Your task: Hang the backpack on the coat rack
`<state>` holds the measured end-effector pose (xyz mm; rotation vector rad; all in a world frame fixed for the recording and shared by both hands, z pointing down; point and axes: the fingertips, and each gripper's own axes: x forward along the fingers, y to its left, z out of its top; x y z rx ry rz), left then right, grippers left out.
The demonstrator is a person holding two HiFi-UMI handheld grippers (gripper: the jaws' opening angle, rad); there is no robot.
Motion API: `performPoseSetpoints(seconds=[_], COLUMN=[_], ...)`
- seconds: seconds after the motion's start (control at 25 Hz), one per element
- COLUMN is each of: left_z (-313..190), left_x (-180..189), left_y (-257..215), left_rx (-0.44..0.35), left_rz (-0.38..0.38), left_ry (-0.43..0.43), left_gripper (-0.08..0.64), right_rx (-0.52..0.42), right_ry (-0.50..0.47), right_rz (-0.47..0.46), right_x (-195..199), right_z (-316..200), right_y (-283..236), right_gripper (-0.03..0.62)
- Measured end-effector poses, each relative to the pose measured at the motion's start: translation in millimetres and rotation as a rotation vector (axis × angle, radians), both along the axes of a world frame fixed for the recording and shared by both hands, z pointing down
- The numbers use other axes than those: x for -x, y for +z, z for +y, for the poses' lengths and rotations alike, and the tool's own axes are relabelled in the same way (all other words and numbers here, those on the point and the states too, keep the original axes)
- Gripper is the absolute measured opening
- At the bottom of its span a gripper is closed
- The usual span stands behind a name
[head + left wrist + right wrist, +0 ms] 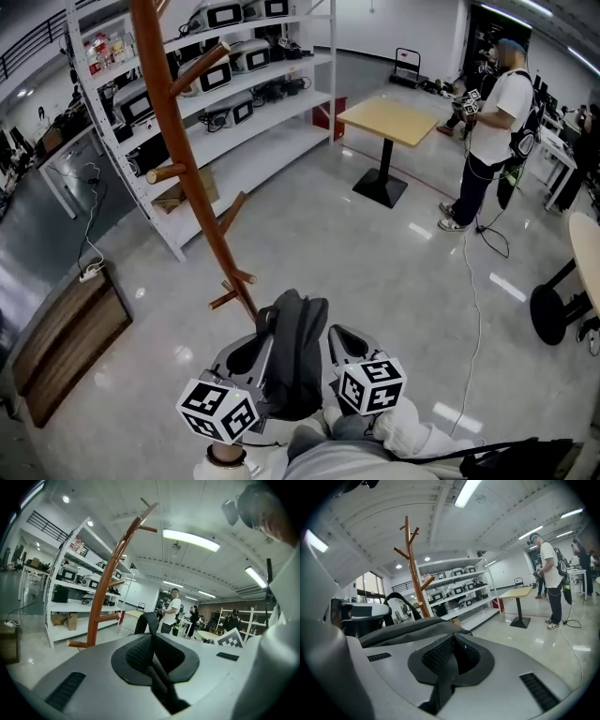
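Observation:
A dark grey backpack point(295, 352) hangs between my two grippers just in front of me. My left gripper point(255, 349) is shut on a black backpack strap point(151, 620), which runs up out of its jaws in the left gripper view point(152, 638). My right gripper point(339, 345) is shut on another strap point(443, 677); the backpack body point(410, 629) bulges to its left, beyond its closed jaws point(452, 641). The brown wooden coat rack point(192, 178) leans up and away directly ahead, its lower pegs just beyond the bag. It also shows as a coat rack point(105, 590) and a coat rack point(412, 569) in the gripper views.
White shelving point(234, 89) with machines stands behind the rack, a cardboard box point(178, 195) on its bottom shelf. A square table point(389, 120) and a standing person point(489, 127) are at the back right. A wooden bench point(66, 342) sits left, a round table point(586, 248) right, and a cable point(469, 281) crosses the floor.

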<state>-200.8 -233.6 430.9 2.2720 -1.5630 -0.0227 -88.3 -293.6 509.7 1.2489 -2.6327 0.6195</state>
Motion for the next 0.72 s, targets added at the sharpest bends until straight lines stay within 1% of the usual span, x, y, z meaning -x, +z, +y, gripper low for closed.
performPoseSetpoints(seconds=[0.12,0.32,0.56,0.72], left_z=[-11.5,-29.8,-40.4,-47.2], left_x=[6.7,15.5,29.4,35.5], left_y=[-4.8,-9.0,-7.5,-6.3], left_rx=[-0.008,-0.008,0.003,0.016], left_rz=[-0.005,0.022,0.017,0.006], left_ry=[0.0,-0.009,-0.032,-0.02], left_gripper=[0.018,0.018,0.02,0.018], right_rx=[0.001,0.002,0.015,0.025], right_ry=[0.004,0.006,-0.001,-0.01], right_rz=[0.0,-0.005,-0.008,-0.008], right_x=[-0.1,-1.2,3.8,9.1], right_z=[-4.5,-13.0,-20.4,-21.0], right_y=[0.4,1.0,4.7,6.8], right_gripper=[0.012,0.012,0.012,0.012])
